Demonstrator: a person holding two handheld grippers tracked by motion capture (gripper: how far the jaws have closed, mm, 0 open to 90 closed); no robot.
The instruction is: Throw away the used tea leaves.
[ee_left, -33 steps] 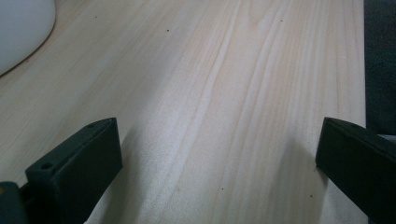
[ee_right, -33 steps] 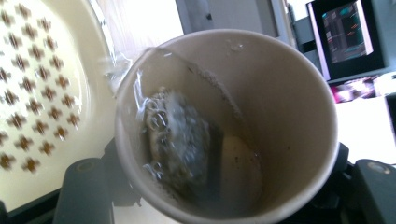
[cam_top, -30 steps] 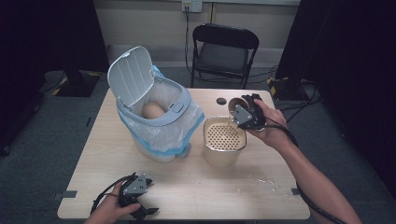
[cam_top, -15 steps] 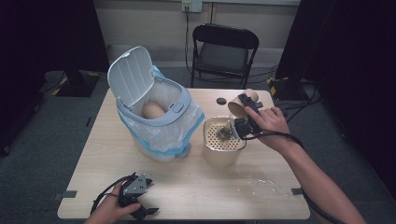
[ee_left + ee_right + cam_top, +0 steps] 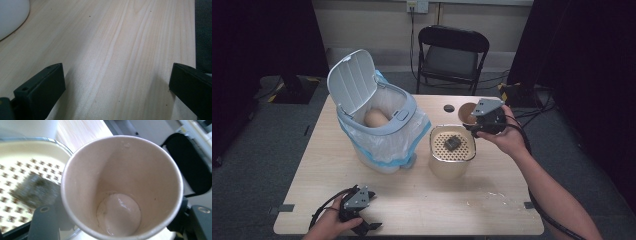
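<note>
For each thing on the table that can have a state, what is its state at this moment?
Paper cup: empty, tipped on its side, held in the right gripper.
Strainer container: upright, a dark lump lying on its perforated insert.
Bin: lid raised, plastic liner fitted, a tan item inside.
Left gripper: open, holding nothing, over the table.
Small black cap: lying flat on the table.

Right gripper (image 5: pixel 472 120) has pulled back from over the strainer tub (image 5: pixel 452 159) toward 1 o'clock and lifted a bit. Paper cup (image 5: pixel 467 113) it clamps has swung from tipped mouth-down over the tub to mouth facing the camera, looks empty inside. Dark wet clump (image 5: pixel 452 143), probably a tea bag, now lies on the tub's perforated insert.
</note>
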